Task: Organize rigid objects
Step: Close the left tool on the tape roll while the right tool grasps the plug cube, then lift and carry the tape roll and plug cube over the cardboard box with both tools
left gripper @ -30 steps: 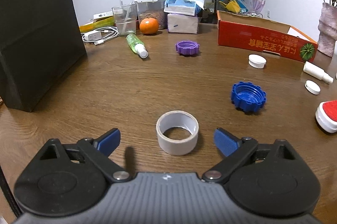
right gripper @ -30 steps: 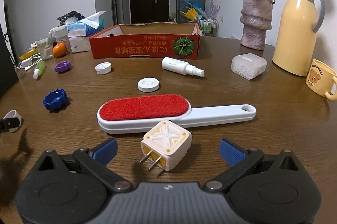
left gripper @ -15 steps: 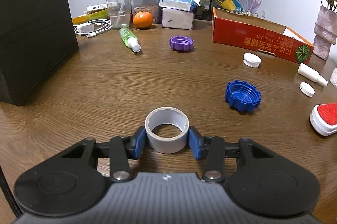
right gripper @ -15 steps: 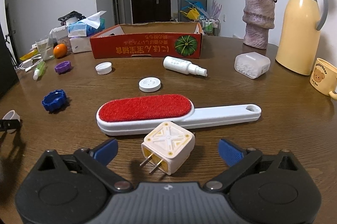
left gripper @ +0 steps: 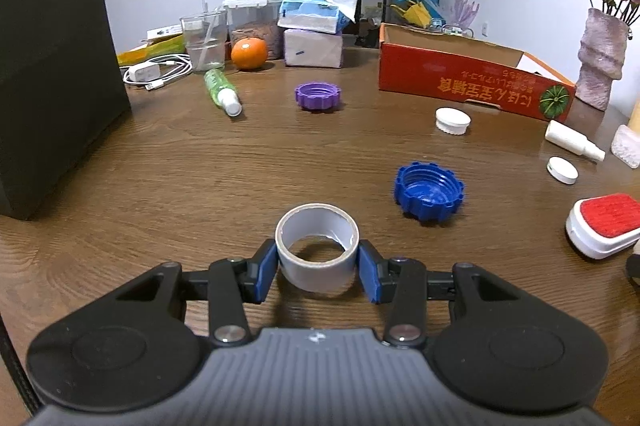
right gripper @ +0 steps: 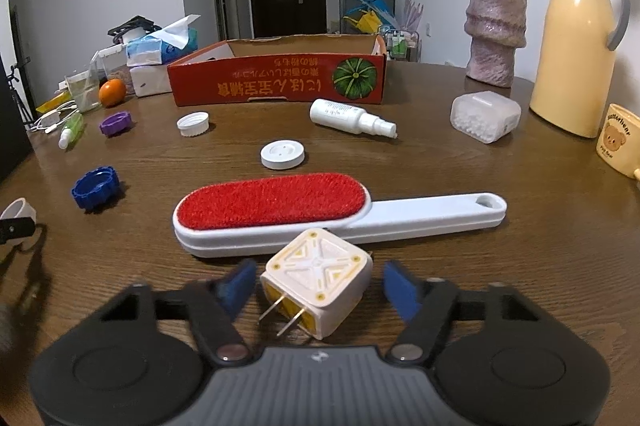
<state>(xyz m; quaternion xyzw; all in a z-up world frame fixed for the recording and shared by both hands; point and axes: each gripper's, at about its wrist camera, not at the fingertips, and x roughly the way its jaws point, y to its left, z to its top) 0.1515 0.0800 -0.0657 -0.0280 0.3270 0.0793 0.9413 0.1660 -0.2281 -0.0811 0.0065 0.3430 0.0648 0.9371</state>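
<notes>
Two grippers worked: left gripper (left gripper: 317, 271) clamped the grey tape roll (left gripper: 317, 249) — right gripper (right gripper: 318, 284), jaws just closing, flanked the white cube plug adapter (right gripper: 318, 282) untouched; red lint brush (right gripper: 272, 204) at twelve o'clock.

The table (left gripper: 168, 162) is brown wood grain. The tape roll (left gripper: 317, 252) is grey-white, the 2 ridged caps blue (left gripper: 429, 192) and purple (left gripper: 318, 96). The brush (right gripper: 276, 202) has a red pad on a white body. The plug (right gripper: 318, 276) is cream with yellow trim. The box (right gripper: 280, 82) is red with a green pumpkin picture. The flask (right gripper: 576, 38) is pale yellow and grey.
</notes>
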